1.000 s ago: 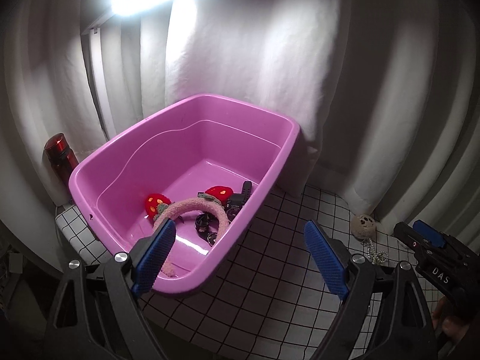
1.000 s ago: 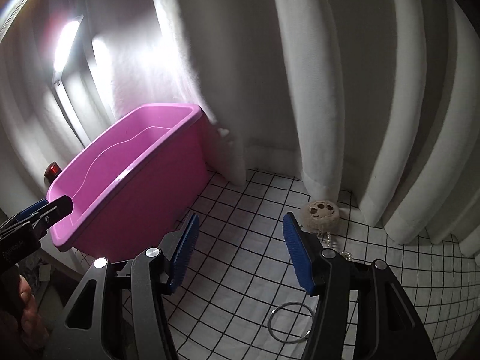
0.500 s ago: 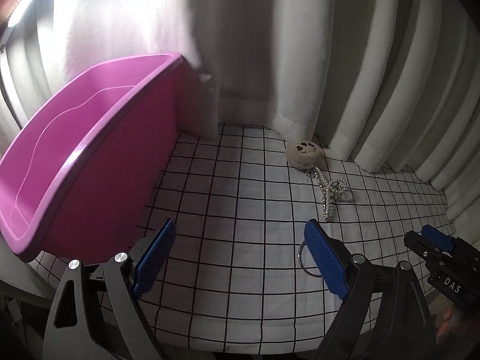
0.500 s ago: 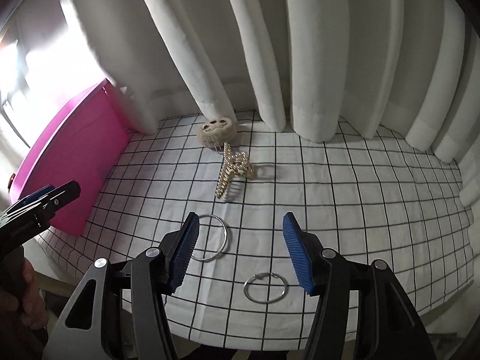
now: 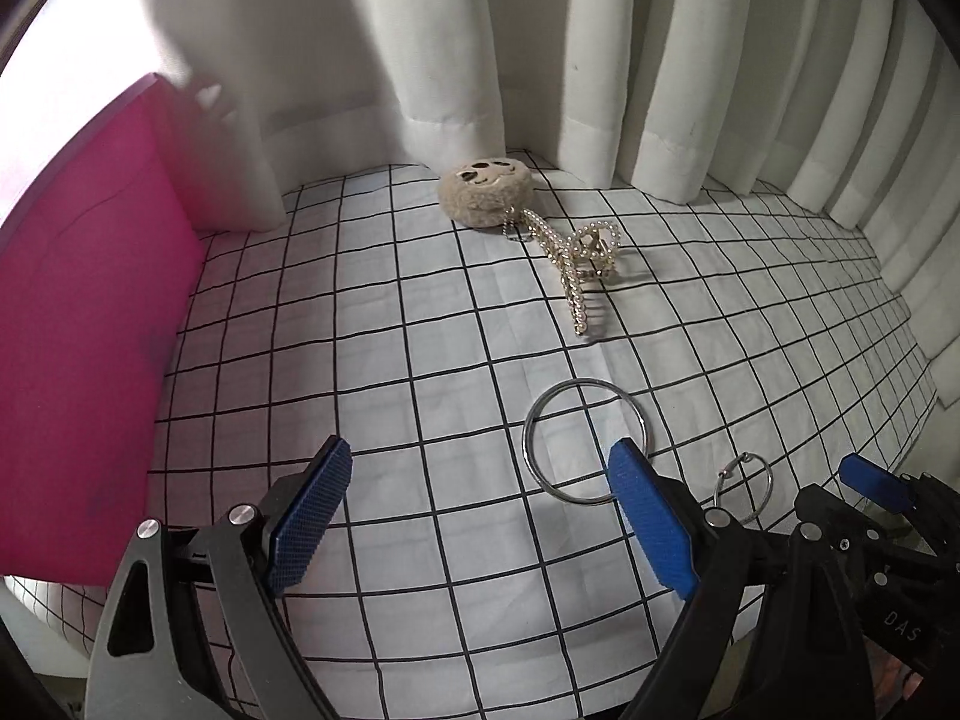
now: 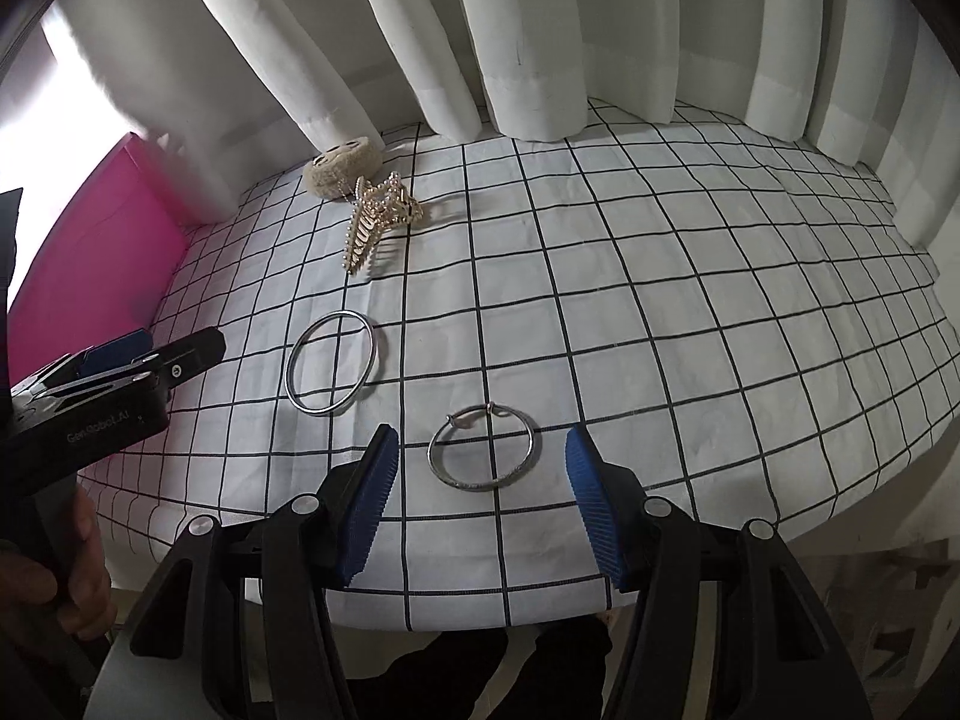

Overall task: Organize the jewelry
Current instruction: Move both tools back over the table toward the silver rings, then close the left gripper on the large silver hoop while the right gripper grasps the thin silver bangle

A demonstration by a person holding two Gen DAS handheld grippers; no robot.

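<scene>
A large silver bangle (image 5: 528, 420) lies on the checked cloth just ahead of my open, empty left gripper (image 5: 480, 516); it also shows in the right wrist view (image 6: 370, 360). A smaller silver bangle (image 6: 444, 471) lies between the fingers of my open, empty right gripper (image 6: 480, 498); it also shows in the left wrist view (image 5: 759, 465). A gold pearl hair claw (image 5: 585, 261) and a beige plush smiley charm (image 5: 486, 192) lie near the curtain. The pink bin (image 5: 72, 312) stands at the left.
White curtains (image 6: 540, 36) hang along the back of the table. The checked cloth (image 6: 660, 312) ends at the front edge close under both grippers. The left gripper's body (image 6: 90, 396) sits at the left of the right wrist view.
Both grippers have swung right, away from the pink bin, and lowered toward the cloth. The bangles, hair claw and plush charm have come into closer view. Both stay open.
</scene>
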